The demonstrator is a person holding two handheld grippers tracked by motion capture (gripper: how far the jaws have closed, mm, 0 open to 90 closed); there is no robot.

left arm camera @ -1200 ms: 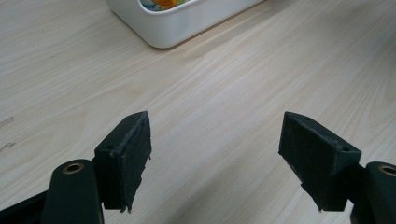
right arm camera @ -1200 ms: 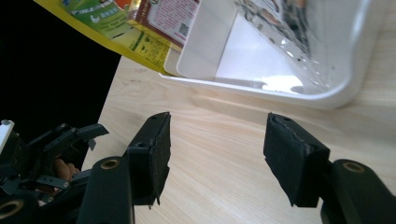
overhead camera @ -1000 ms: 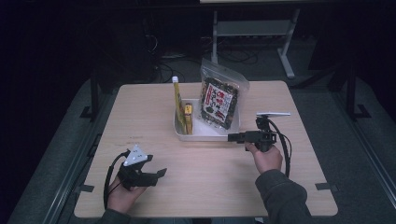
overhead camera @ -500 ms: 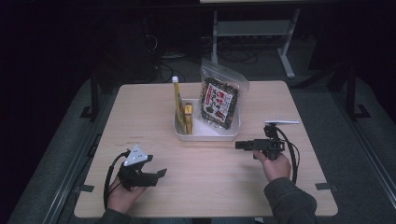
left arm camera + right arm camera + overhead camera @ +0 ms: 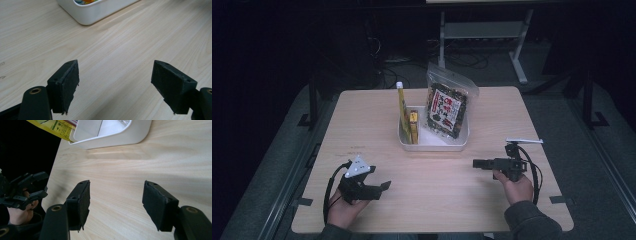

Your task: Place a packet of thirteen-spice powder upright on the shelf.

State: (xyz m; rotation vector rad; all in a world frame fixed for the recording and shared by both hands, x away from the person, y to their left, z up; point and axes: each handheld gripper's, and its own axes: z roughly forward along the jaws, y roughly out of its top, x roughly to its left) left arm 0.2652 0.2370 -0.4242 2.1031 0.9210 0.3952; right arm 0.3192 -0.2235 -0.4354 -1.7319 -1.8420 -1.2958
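A white bin (image 5: 434, 144) stands at the middle of the wooden table (image 5: 362, 120). A tall yellow packet (image 5: 402, 107), a shorter yellow packet (image 5: 413, 126) and a dark snack bag (image 5: 446, 107) stand in it. My left gripper (image 5: 383, 186) rests low at the near left, held by a hand, its jaws open over bare wood (image 5: 115, 75). My right gripper (image 5: 476, 163) hangs at the near right, pointing left, also open with nothing between its jaws (image 5: 116, 195). The bin's corner (image 5: 120, 135) lies ahead of it.
The left gripper's view has the bin's rounded corner (image 5: 95, 12) at its top. The table's left edge and dark floor sit beyond the left gripper (image 5: 41, 185) in the right gripper view. A metal rack (image 5: 482, 30) stands behind the table.
My right hand has drawn back from the bin, moving right and toward the near edge and sinking a little. The left hand has stayed put.
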